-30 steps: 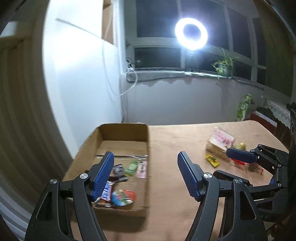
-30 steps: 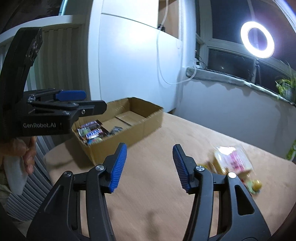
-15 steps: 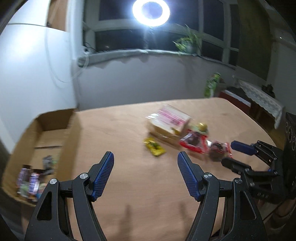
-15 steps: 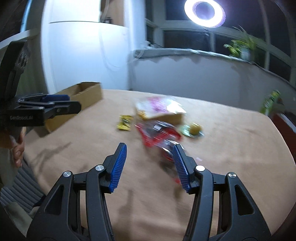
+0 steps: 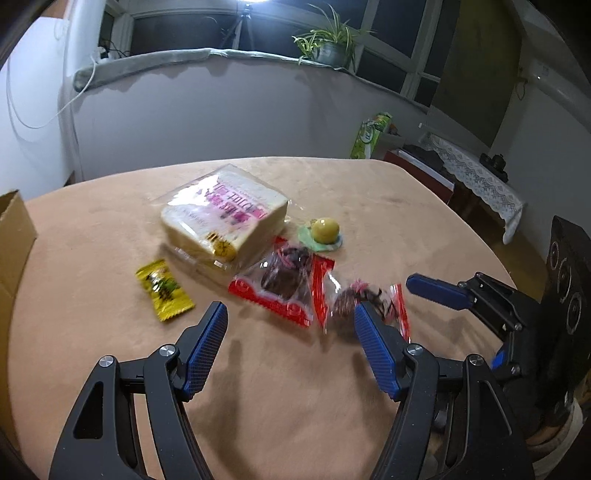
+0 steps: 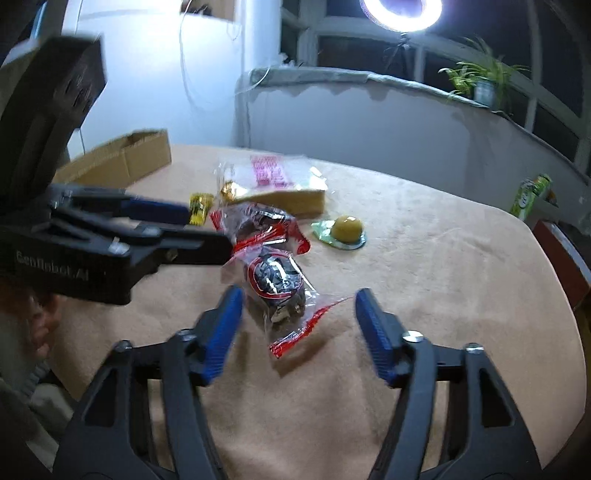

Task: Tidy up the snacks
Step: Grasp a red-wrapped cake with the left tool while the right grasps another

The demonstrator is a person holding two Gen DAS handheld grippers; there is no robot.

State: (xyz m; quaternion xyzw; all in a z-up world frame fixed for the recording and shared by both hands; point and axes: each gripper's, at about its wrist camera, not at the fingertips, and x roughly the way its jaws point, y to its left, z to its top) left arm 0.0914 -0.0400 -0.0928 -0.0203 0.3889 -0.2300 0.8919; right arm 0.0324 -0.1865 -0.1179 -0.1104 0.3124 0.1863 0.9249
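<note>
Both views have swung off the cardboard box (image 6: 122, 162) and onto the loose snacks; the right hand-held gripper (image 6: 297, 325) has just been opening its jaws, with a red-and-clear packet (image 6: 277, 284) lying between them, not pinched. Left hand-held gripper (image 5: 290, 345) — spread, nothing in it.

Progress, judged: partway. Box at far left, contents not visible now. Left to sort, left to right: yellow candy sachet (image 5: 164, 290), bagged bread (image 5: 225, 214), second red packet (image 5: 284, 284), yellow jelly cup (image 5: 324, 230).

Surface: tan, soft-looking tabletop (image 5: 295, 406) with rounded edge. Room — dim, white wall, dark windows, ring light (image 6: 400, 13), potted plant (image 5: 330, 46) on sill, lace-covered furniture at right.
</note>
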